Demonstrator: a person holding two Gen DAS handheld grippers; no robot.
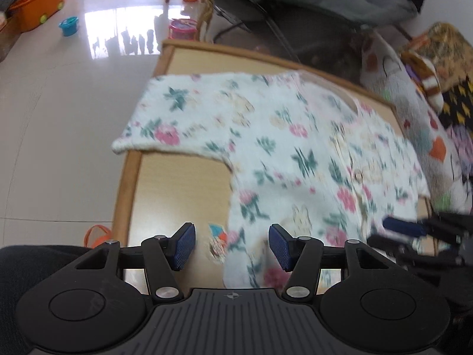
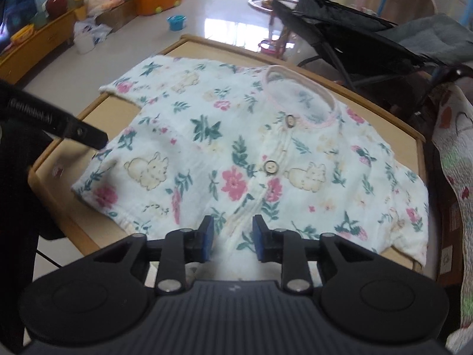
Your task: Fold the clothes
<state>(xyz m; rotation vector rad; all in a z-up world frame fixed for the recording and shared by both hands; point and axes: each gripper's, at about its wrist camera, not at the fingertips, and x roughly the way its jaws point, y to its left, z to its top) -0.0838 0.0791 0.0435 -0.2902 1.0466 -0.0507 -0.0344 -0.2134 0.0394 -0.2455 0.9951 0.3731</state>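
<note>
One floral shirt [image 2: 236, 153] (left-view blurred); hem hidden behind right tool [image 2: 232, 241]

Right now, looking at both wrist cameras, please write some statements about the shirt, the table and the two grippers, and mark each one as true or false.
1. The floral shirt lies spread on the wooden table with its buttoned front facing up. True.
2. The shirt is already folded in half. False: both sleeves lie out to the sides.
3. One sleeve hangs past the table edge. True.
4. The left gripper is clamped on the hem. False: its blue pads stand apart, pressing on nothing.
5. The right gripper has its pads apart above the bottom hem. True.
6. The shirt has a zip. False: it closes with round buttons.
</note>
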